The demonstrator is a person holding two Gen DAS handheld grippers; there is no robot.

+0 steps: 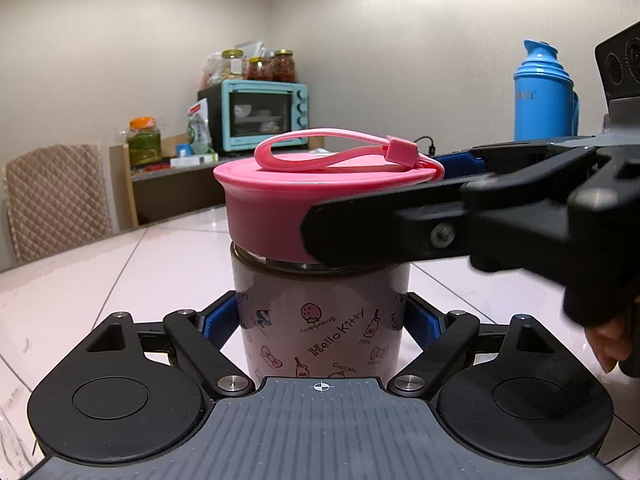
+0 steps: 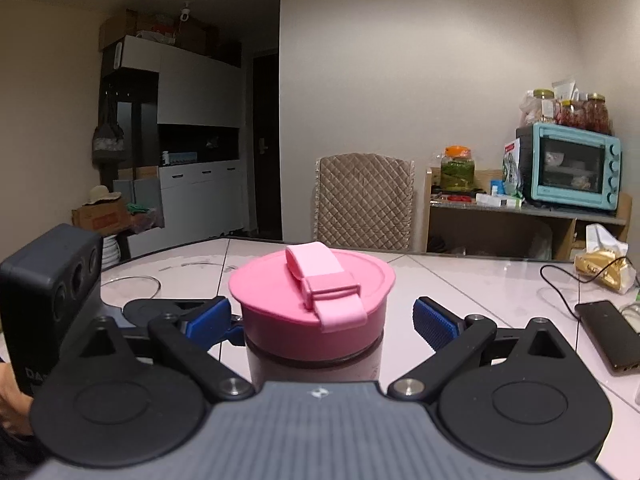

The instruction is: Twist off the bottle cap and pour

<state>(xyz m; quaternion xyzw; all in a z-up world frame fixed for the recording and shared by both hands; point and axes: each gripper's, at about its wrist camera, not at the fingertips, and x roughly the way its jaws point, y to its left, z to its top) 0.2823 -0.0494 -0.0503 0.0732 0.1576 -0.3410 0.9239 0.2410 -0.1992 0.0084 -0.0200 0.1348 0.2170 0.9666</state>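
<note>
A Hello Kitty printed bottle point(image 1: 320, 332) stands upright on the white tiled table, and my left gripper point(image 1: 320, 320) is shut on its body, blue pads point(image 1: 218, 320) pressed to both sides. Its pink screw cap point(image 1: 272, 208) carries a pink loop strap point(image 1: 320, 148). My right gripper point(image 1: 376, 192) reaches in from the right at cap height, one finger in front of the cap and one behind. In the right wrist view that gripper point(image 2: 320, 316) stands open around the cap point(image 2: 280, 320), with its right pad point(image 2: 436, 324) clearly off the rim. Below the cap, the bottle's neck point(image 2: 312, 368) is visible.
A blue thermos point(image 1: 544, 96) stands at the table's far right. A phone point(image 2: 608, 336) with a black cable and a gold bag point(image 2: 604, 268) lie to the right. A padded chair point(image 2: 364, 200) and a shelf with a teal oven point(image 2: 572, 168) stand beyond the table. Fingers point(image 1: 608, 344) show at the right edge.
</note>
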